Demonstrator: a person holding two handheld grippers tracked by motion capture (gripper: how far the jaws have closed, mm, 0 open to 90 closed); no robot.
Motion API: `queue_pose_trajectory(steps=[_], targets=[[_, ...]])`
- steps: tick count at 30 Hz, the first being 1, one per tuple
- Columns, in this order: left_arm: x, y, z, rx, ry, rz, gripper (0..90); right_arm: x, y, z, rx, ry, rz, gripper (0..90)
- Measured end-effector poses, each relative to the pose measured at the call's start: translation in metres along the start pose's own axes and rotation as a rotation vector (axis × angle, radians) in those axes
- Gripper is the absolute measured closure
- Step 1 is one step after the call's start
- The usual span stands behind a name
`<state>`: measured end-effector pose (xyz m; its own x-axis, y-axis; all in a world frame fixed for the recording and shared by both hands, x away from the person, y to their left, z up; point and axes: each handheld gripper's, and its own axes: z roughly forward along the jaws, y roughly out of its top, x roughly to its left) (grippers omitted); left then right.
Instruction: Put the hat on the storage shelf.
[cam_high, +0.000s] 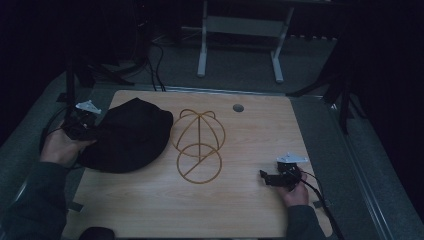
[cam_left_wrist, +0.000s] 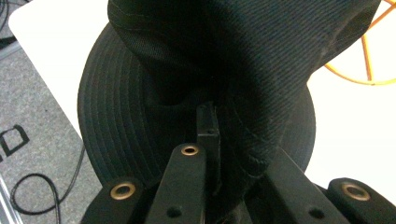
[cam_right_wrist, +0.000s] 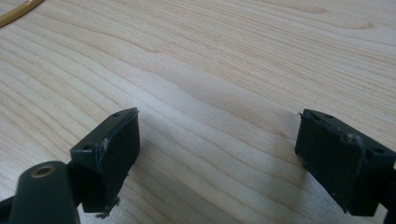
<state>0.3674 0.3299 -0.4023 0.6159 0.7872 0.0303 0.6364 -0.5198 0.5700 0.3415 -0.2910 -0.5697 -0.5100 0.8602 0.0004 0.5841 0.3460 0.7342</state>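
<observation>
- At the far left of the high view, the left gripper (cam_high: 86, 121) sits in the person's left hand (cam_high: 61, 146), its grey plate on top, right against the left edge of the black hat (cam_high: 127, 135).
- Lower left of that view: the sleeve of the left forearm (cam_high: 37, 200) comes in from the bottom corner.
- Left of centre, the black hat lies slumped on the wooden table (cam_high: 150, 205), covering its upper left part and reaching to the left edge.
- Seen along the left gripper view, the hat (cam_left_wrist: 224, 56) takes up most of the frame, its stitched brim (cam_left_wrist: 109, 126) curving down the left side; the jaws are closed together on a fold of the hat's fabric at lower centre.
- At the centre of the high view, a yellow wire hat frame (cam_high: 198, 145) stands just beside the hat's right edge; whether the two touch I cannot tell. A piece of it shows at the upper right of the left gripper view (cam_left_wrist: 369, 60).
- Right of centre, near the table's far edge, a small round grey grommet (cam_high: 238, 107) is set in the top.
- Lower right of the high view: the right gripper (cam_high: 270, 177) rests low over bare wood, held by the right hand (cam_high: 295, 192), well apart from the frame.
- From the right gripper view, the two black pads (cam_right_wrist: 112, 140) stand wide apart with only wood grain between them.
</observation>
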Motion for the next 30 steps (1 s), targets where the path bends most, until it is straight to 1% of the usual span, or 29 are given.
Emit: queue_pose_trajectory(steps=[5, 17, 21, 29, 30], targets=[[0.002, 0.005, -0.004, 0.003, -0.013, 0.011, 88.2, 0.0, 0.0, 0.0, 0.0, 0.0, 0.0, 13.8], [0.009, 0.012, -0.017, -0.014, 0.004, 0.018, 88.1, 0.0, 0.0, 0.0, 0.001, 0.0, 0.001, 13.8], [0.01, 0.014, -0.022, -0.03, 0.0, 0.03, 88.1, 0.0, 0.0, 0.0, 0.001, 0.0, 0.001, 13.8], [0.01, 0.02, -0.027, -0.041, -0.001, 0.042, 88.1, 0.0, 0.0, 0.0, 0.001, 0.0, 0.001, 13.8], [0.011, 0.022, -0.029, -0.045, 0.003, 0.046, 88.1, 0.0, 0.0, 0.0, 0.001, 0.0, 0.001, 13.8]])
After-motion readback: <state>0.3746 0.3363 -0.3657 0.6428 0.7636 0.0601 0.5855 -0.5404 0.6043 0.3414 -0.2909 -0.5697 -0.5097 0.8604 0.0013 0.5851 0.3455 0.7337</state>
